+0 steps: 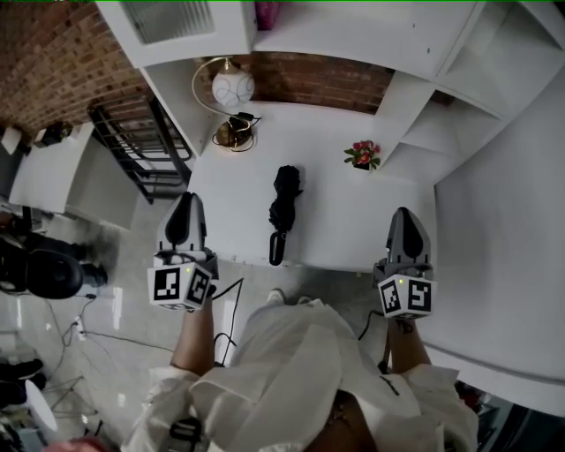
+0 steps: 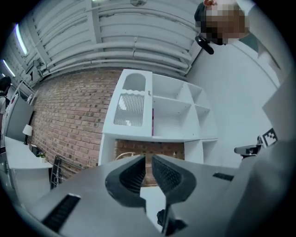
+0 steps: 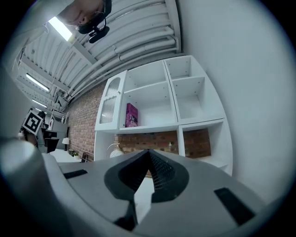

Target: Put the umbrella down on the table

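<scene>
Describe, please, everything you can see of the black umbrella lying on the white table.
The umbrella is black, compact and folded. Its fabric canopy is bunched and wrinkled at the far end, and a slimmer dark handle points towards the person. It lies flat on the white table, roughly lengthwise from front to back, with the handle close to the front edge. Only the table touches it; the left gripper and right gripper hover clear of it on either side.

1. The pink book (image 1: 265, 12) is cut off by the head view's top edge.
2. The lamp (image 3: 115, 150) is half hidden behind the right gripper (image 3: 149, 155) in its own view.
3. The table (image 1: 335, 221)'s near left corner lies under the left gripper (image 1: 185, 203).
</scene>
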{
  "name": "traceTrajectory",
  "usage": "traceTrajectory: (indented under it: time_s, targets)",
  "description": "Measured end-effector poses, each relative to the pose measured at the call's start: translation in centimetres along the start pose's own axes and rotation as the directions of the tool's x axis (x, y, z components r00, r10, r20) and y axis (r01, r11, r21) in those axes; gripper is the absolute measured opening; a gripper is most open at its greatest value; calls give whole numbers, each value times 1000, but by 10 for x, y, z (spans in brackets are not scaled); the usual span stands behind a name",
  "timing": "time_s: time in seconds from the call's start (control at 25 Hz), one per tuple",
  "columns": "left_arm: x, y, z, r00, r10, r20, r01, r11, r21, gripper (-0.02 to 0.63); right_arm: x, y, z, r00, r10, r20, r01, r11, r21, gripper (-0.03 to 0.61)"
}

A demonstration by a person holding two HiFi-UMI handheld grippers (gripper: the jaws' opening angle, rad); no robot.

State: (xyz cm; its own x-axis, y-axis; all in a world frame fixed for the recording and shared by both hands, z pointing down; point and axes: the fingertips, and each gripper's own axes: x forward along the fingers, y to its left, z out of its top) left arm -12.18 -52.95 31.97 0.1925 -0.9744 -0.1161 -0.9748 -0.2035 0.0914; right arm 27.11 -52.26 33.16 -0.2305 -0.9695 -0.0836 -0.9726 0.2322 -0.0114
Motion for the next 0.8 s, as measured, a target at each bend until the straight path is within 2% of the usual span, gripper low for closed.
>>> traceTrajectory:
  time_s: [0.36, 0.8]
  targets:
    - [3, -10, 25, 997, -42, 66, 43, 999, -13, 61, -2, -11, 15, 999, -24, 31, 24, 1000, -11, 17]
    - [16, -23, 16, 994, -101, 38, 102, 994, -24, 60, 4, -13, 12, 999, -34, 20, 34, 999, -1, 17]
